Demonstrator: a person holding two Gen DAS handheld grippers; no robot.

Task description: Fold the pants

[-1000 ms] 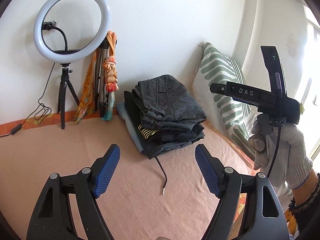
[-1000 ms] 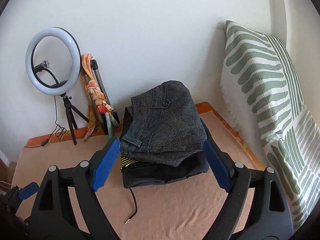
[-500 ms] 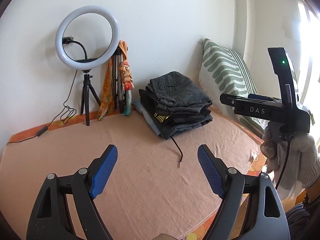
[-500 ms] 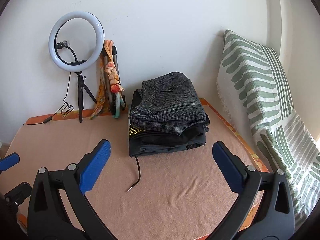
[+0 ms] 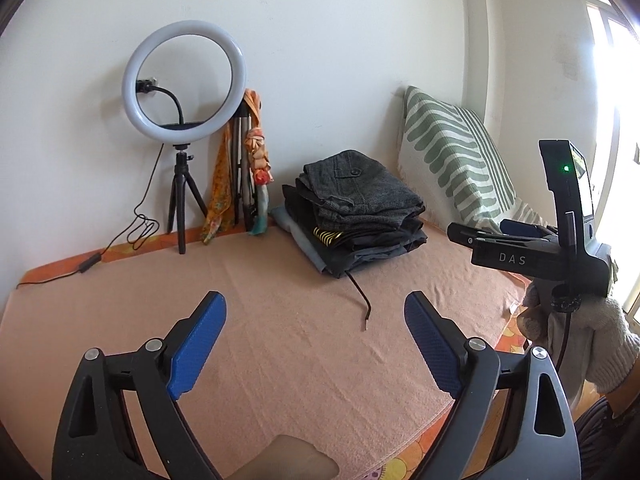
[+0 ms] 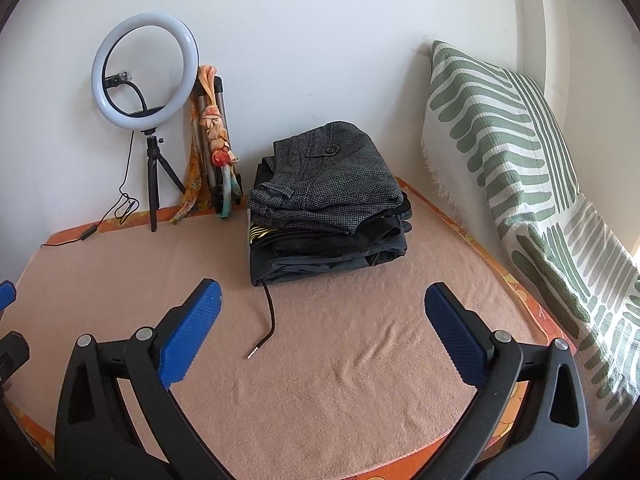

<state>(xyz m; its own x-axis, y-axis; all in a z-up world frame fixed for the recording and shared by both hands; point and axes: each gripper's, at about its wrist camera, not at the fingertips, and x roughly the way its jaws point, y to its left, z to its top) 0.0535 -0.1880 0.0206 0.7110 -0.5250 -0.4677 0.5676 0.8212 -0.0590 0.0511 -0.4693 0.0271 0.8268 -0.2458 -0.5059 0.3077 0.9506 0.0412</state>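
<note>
Both tongs stand wide open and hold nothing. Left tongs (image 5: 315, 334) hover over the peach blanket (image 5: 280, 360), well short of the pile of folded clothes (image 5: 356, 216), with their blue pads (image 5: 198, 344) spread far apart. Right tongs (image 6: 323, 330) hang over the same blanket (image 6: 340, 380), also short of the pile (image 6: 326, 208), their pads (image 6: 188, 338) splayed just as wide. In the left wrist view the right-hand device shows to the right of the pile, gripped by a hand in a white knit glove (image 5: 588, 340); a green light glows on its upright black part.

Grey tweed pants (image 6: 326, 168) lie folded on top of the pile, a buttoned pocket flap facing up. Under them sit darker folded garments, one with a yellow and black striped edge (image 6: 262, 234) showing on the pile's left side. A dark drawstring (image 6: 268, 316) trails from the bottom of the pile toward the tongs and lies loose on the blanket, its tip well apart from either pair.

Left of the pile, against the white wall, stands a ring light (image 6: 144, 72) on a small black tripod, its cable running along the blanket's orange edge. Between the ring light and the pile leans a folded tripod with an orange patterned scarf (image 6: 214, 136) tied round it. Right of the pile, a pillow with green leaf stripes (image 6: 500, 152) is propped against the wall.
</note>
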